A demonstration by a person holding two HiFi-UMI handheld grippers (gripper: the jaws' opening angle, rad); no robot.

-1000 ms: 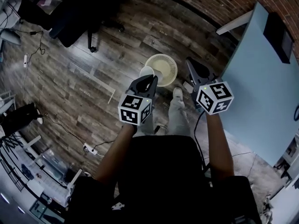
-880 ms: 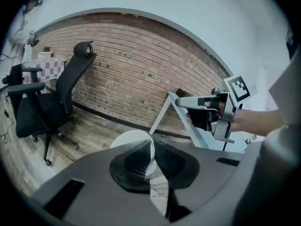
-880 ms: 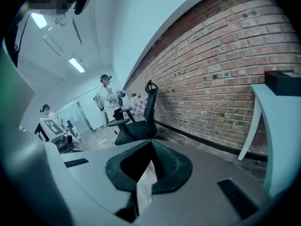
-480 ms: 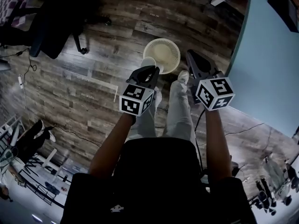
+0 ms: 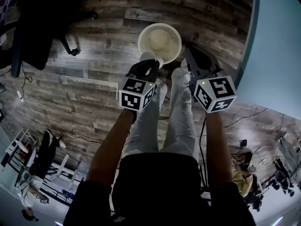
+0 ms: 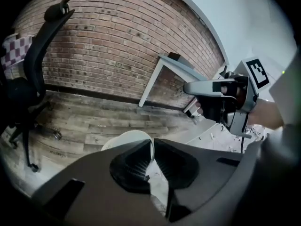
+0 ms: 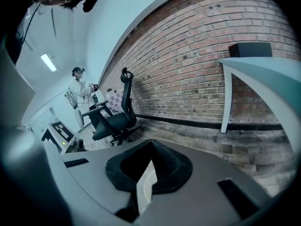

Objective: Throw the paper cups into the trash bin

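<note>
A round white trash bin stands on the wood floor just beyond both grippers. My left gripper is shut on the rim of a white paper cup, which hangs at the bin's near left edge. From the left gripper view the cup pokes out left of the closed left gripper. My right gripper hovers by the bin's right edge. Its own view shows the right gripper shut on a thin white cup edge; the rest of that cup is hidden.
A black office chair is at the upper left and a pale blue table runs along the right. The person's legs stand below the grippers. A brick wall lies ahead, with a person standing far left.
Both grippers have sunk toward the floor and tipped downward, closing on the trash bin. The left gripper still holds its cup. The head view has tilted further down.
</note>
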